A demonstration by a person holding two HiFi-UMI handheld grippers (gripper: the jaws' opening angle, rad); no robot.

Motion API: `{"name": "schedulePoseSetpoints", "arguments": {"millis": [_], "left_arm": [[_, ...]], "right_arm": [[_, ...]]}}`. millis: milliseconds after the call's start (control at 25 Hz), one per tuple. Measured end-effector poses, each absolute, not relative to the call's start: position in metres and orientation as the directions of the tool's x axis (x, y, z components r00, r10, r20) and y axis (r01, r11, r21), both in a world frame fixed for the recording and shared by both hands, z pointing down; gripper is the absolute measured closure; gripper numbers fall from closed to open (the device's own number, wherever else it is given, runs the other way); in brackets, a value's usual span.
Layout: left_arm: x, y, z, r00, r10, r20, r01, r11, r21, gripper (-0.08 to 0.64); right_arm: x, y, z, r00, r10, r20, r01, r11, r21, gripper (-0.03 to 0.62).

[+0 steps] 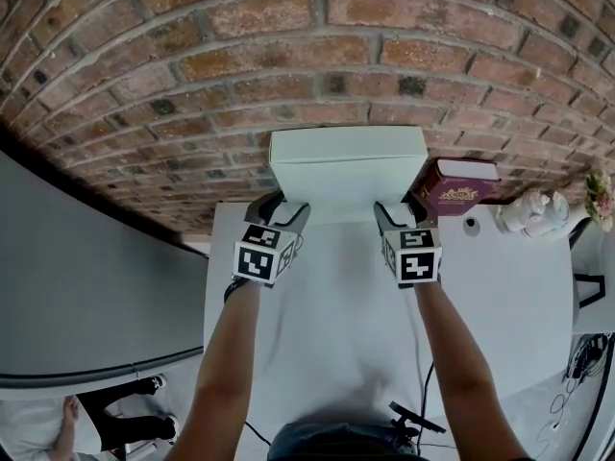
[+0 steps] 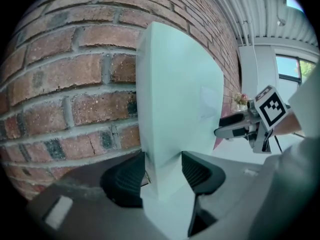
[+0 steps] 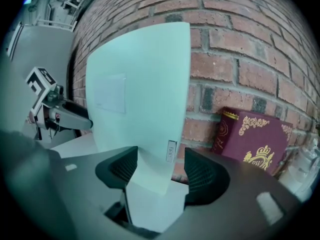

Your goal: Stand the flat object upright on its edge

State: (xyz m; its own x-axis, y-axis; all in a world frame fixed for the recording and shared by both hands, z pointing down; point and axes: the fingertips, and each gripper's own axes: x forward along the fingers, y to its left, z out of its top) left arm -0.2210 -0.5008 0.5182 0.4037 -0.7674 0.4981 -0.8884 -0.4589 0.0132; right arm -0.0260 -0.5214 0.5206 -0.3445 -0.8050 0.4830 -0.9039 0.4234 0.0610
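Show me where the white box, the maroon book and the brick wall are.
white box [image 1: 346, 166], head view, middle of its broad face.
maroon book [image 3: 252, 139], right gripper view, on its gold-printed cover.
brick wall [image 2: 60, 79], left gripper view, a brick left of the box.

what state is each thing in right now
white box: upright on its edge, against the brick wall
left gripper: shut on the white box's lower corner
right gripper: open, white box between its jaws
red book: closed, propped against the wall
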Motion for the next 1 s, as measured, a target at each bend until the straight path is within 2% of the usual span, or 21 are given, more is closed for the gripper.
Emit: {"name": "schedulePoseSetpoints", "arguments": {"millis": [440,560,680,840,1000], "left_arm": [[-0.222,-0.482,0.512,0.397,-0.772,0.496,-0.894,-0.447,0.020,0.330],[-0.220,-0.475,0.505,0.403,-0.778,0.482,-0.894,-0.446,0.027,0.330],[-0.220,-0.469,0.496,0.402,-0.789,0.465,-0.897,-0.442,0.025,0.331],[-0.223,-0.458,0.483,0.390,-0.812,0.433,-0.907,-0.421,0.027,0.394],[-0.228,-0.448,0.465,0.377,-0.844,0.382,-0.920,-0.390,0.047,0.495]], "right_arm": [[-0.017,-0.500,0.503,-0.337,-0.823,0.457,-0.917,0.397,0.038,0.296],[-0.019,-0.490,0.496,-0.348,-0.820,0.454,-0.915,0.403,0.028,0.315],[-0.022,-0.482,0.485,-0.355,-0.827,0.436,-0.913,0.407,0.028,0.367],[-0.023,-0.469,0.472,-0.354,-0.840,0.411,-0.916,0.400,0.027,0.448],[-0.027,-0.454,0.462,-0.335,-0.846,0.414,-0.920,0.389,0.050,0.499]]}}
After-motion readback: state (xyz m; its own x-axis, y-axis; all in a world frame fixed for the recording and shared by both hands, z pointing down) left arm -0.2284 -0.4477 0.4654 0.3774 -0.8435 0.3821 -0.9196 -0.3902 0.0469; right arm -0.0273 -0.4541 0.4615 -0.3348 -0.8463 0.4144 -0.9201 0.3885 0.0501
